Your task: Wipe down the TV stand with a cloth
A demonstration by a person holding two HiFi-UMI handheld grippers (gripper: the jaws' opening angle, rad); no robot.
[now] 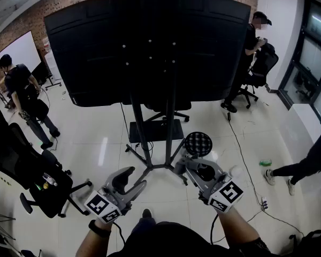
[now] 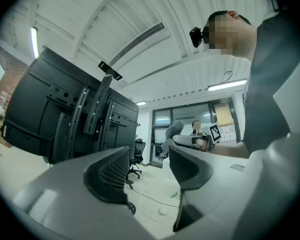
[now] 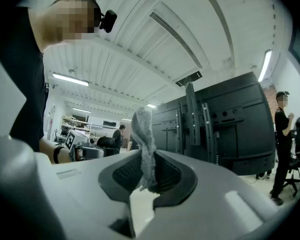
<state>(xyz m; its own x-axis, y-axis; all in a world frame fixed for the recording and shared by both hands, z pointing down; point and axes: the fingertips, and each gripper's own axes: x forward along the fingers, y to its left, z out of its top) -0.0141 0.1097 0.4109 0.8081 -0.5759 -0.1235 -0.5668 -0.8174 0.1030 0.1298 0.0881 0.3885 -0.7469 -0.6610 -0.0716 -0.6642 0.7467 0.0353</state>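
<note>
Cloth [image 3: 142, 144] stands pinched upright in my right gripper [image 3: 146, 173], jaws clamped on it, at lower centre of the right gripper view. My left gripper [image 2: 149, 159] has its jaws apart, nothing between them. TV stand [image 1: 168, 116] rises mid-frame in the head view, beyond both grippers

office chair [image 1: 31, 171], round stool [image 1: 198, 143]
</note>
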